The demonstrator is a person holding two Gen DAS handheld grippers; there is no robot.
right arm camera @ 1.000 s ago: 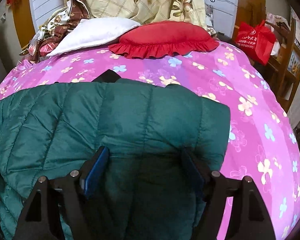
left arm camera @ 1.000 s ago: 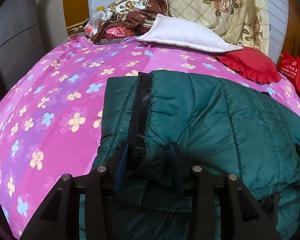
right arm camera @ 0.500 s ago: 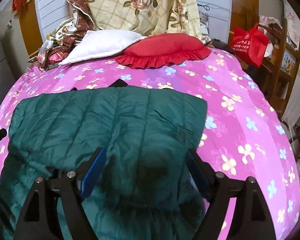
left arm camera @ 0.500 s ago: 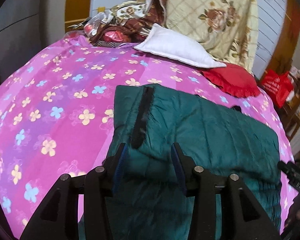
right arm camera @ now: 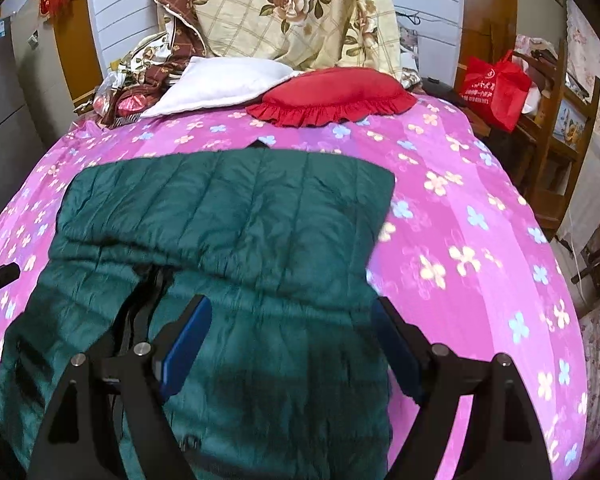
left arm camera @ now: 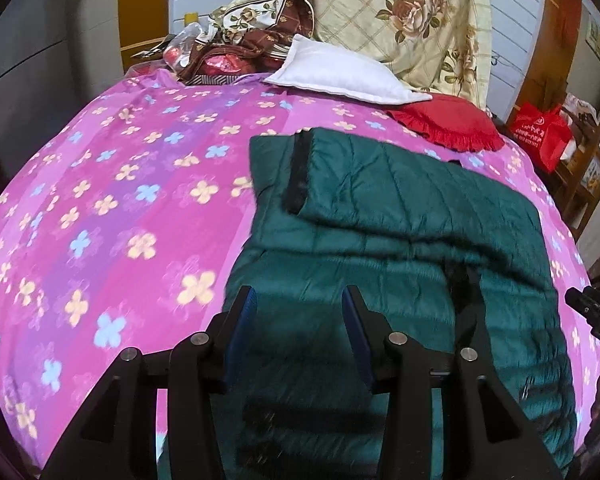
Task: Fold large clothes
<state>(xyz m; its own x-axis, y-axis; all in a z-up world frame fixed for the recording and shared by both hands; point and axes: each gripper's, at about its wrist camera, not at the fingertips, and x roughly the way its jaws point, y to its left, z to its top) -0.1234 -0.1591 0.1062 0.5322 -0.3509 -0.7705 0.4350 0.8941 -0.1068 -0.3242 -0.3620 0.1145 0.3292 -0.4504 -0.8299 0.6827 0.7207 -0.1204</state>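
Jacket (left arm camera: 400,240) edges clear; bedspread (left arm camera: 120,200) open beside both claws.

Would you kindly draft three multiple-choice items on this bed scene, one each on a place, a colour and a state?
1. Where does the red frilled cushion lie?
A. on the jacket
B. at the head of the bed, beside the white pillow
C. on the floor

2. What colour is the quilted jacket?
A. dark green
B. black
C. yellow

3. How does the right gripper stand?
A. shut on the cushion
B. clamped on the bedsheet
C. jaws open, gripping nothing

Answers:
1 B: it sits beyond the jacket, its edge against the pillow.
2 A: the padded fabric is green in both views.
3 C: its blue pads stand wide apart above the jacket, having just been opening, with no fabric pinched.
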